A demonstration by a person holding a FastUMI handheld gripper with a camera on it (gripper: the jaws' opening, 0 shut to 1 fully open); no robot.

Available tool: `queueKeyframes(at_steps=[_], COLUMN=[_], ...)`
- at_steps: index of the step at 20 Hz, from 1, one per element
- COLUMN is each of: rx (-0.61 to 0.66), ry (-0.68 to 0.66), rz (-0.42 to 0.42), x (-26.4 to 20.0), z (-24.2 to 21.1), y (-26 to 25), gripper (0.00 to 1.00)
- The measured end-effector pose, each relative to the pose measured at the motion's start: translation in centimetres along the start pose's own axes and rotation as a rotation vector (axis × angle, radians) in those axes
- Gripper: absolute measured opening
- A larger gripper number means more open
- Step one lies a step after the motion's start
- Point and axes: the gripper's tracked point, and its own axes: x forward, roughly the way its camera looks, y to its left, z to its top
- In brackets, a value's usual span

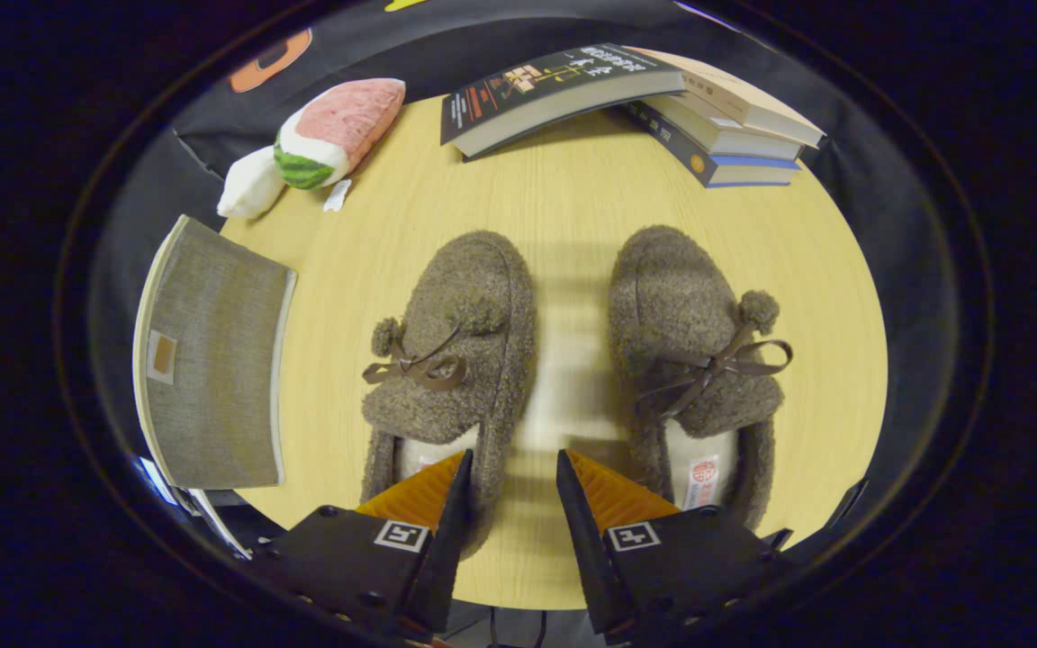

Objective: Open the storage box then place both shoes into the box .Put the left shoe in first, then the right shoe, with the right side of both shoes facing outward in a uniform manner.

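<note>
Tongs [513,468] part-open, gripping nothing, hovering over the gap between the fuzzy slippers — left slipper [451,355], right slipper [698,360]. Grey fabric storage box [212,360] sits left, lid shut. I'd swing left and catch the lid edge first — shoes wait.

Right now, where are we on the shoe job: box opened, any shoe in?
Done: nothing visible yet. The grey storage box beside the left shoe looks still closed. In hand: nothing; the gripper is open, its fingers apart over the gap between the left shoe and the right shoe, both on the table. Left: open the box, load left shoe, then right.
</note>
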Motion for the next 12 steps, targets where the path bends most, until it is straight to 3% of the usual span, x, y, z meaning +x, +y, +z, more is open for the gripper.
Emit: queueKeyframes(at_steps=[3,5,6,12], rx=[0.076,0.09,0.088,0.049], ry=[0.033,0.048,0.046,-0.005], rz=[0.06,0.078,0.075,0.105], x=[0.4,-0.2,-0.1,-4.4], z=[-0.3,-0.5,-0.2,-0.2], y=[0.6,0.7,0.4,1.6], gripper=[0.14,0.12,0.01,0.0])
